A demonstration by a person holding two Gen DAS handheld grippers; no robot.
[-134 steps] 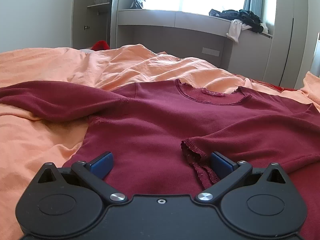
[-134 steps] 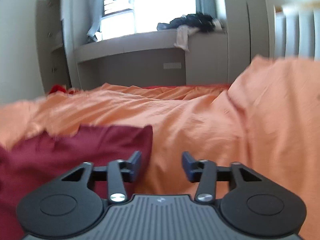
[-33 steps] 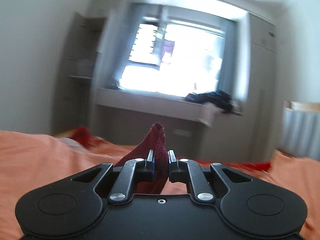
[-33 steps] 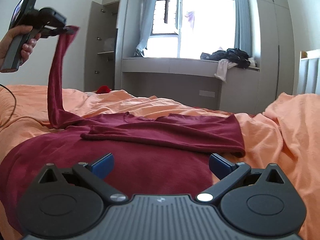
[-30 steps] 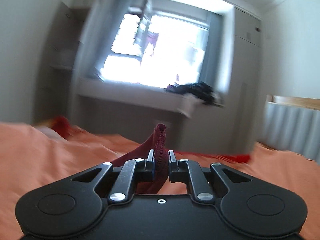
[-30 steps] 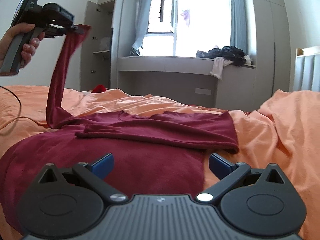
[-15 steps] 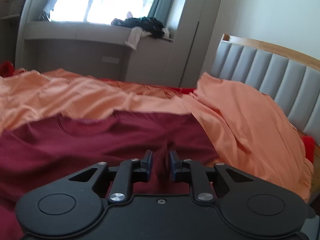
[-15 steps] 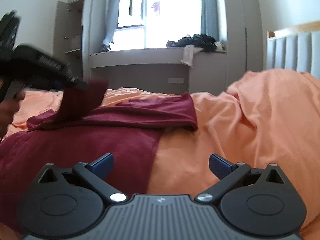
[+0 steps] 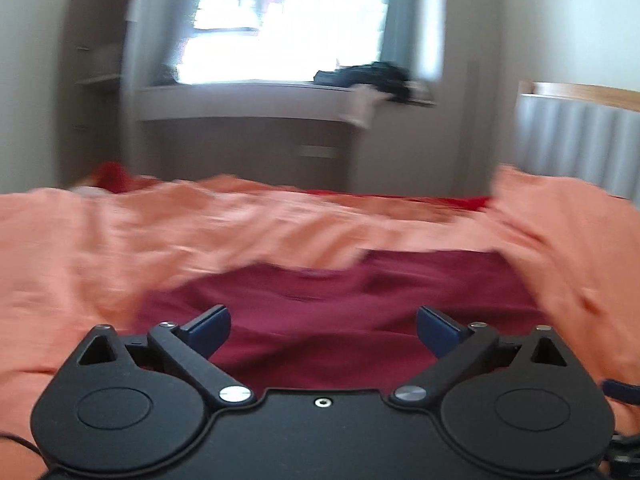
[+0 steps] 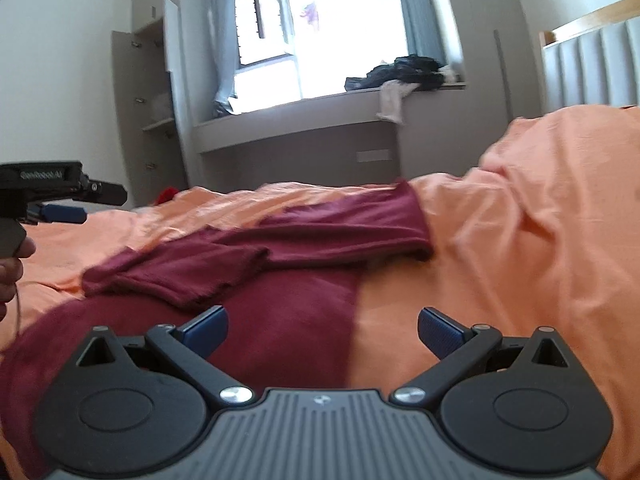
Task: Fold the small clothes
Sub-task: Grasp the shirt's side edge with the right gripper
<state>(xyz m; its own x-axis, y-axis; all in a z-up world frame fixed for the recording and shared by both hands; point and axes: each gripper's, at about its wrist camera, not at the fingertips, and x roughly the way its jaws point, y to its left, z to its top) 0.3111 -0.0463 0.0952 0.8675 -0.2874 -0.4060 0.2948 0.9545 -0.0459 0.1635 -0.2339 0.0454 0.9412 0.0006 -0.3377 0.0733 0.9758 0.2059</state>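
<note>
A maroon long-sleeved shirt [image 10: 288, 320] lies flat on the bed, with both sleeves folded across its body. The left sleeve's cuff [image 10: 192, 280] rests on the chest, free of any gripper. My left gripper [image 9: 322, 320] hovers low over the shirt [image 9: 340, 312]. Its jaws are opening wide and nothing is between them. It also shows at the far left of the right wrist view as the left gripper [image 10: 92, 203], held by a hand [image 10: 12, 264]. My right gripper [image 10: 322, 320] stands open over the shirt's right edge, holding nothing.
An orange duvet [image 10: 520, 240] covers the bed and bunches up at the right. Beyond it are a window ledge [image 10: 320, 116] with a dark clothes pile [image 10: 404, 70], an open wardrobe [image 10: 152, 112], and a padded headboard [image 10: 592, 68].
The left gripper came down from high up, let go of the sleeve and spread its jaws. The sleeve now lies across the shirt. The right gripper's view shifted right and tilted.
</note>
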